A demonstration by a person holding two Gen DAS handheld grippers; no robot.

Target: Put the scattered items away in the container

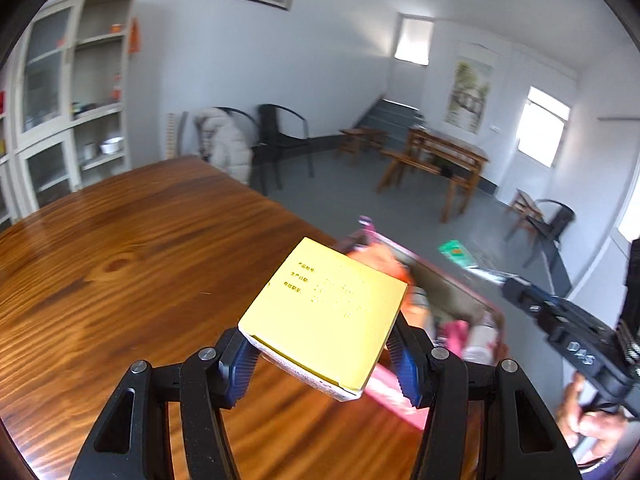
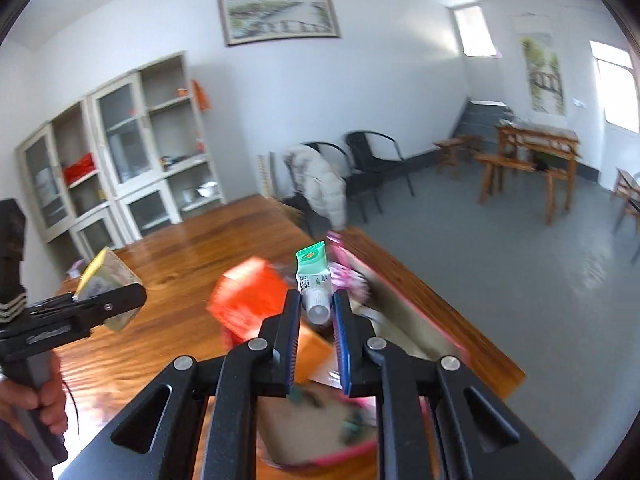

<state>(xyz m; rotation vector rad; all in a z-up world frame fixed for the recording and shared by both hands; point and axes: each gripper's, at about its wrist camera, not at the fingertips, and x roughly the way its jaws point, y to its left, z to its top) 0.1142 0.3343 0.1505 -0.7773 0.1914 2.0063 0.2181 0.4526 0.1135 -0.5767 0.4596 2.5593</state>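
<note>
My left gripper (image 1: 320,354) is shut on a flat yellow box (image 1: 324,312) with printed text, held above the wooden table (image 1: 120,264). Just beyond it lies the pink-rimmed container (image 1: 452,292), blurred, with an orange packet and other items inside. My right gripper (image 2: 316,312) is shut on a small white tube with a green end (image 2: 314,276), cap toward the camera, above the same pink container (image 2: 360,400). An orange box (image 2: 248,296) shows blurred in the container. The right wrist view shows the left gripper (image 2: 100,304) with the yellow box (image 2: 106,276) at the left.
The table's right edge (image 2: 440,304) drops to a grey floor. Black chairs (image 2: 376,164), one with a white jacket, stand beyond the table. A cabinet with shelves (image 2: 132,152) lines the wall. A person's hand (image 1: 592,420) holds the right gripper's handle.
</note>
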